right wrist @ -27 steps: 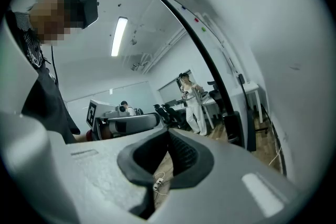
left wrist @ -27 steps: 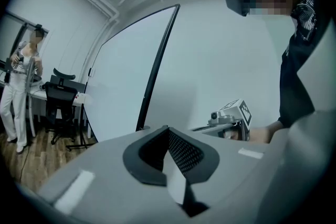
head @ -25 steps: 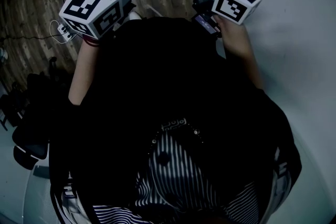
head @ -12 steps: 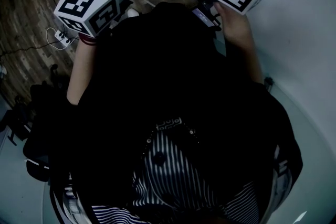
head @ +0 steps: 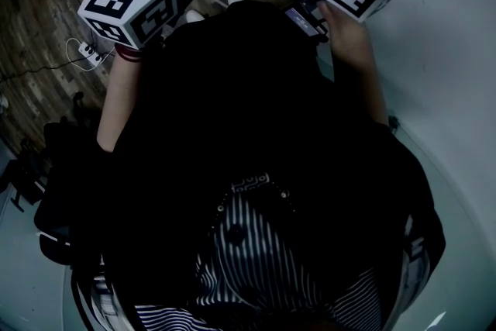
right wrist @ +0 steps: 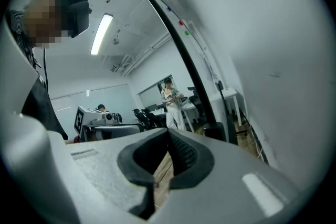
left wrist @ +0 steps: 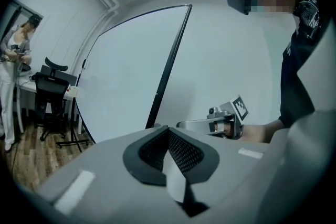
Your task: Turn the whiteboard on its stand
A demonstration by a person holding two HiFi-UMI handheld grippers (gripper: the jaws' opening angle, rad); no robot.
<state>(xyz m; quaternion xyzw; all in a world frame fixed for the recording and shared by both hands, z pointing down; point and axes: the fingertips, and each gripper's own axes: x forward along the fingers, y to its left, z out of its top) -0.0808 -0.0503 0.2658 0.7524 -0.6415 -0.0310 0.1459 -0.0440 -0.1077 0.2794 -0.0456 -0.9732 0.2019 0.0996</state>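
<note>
Just ahead of my left claw (left wrist: 169,127) and right claw (right wrist: 169,129) stands the whiteboard (left wrist: 126,71); both pinched shut, empty, I guess to push it.

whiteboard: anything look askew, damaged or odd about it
Nothing stands out. The whiteboard looks blank and undamaged. Its black frame edge slants in both gripper views, but those wide-angle cameras are themselves held at an angle, so any real tilt cannot be judged.
</note>
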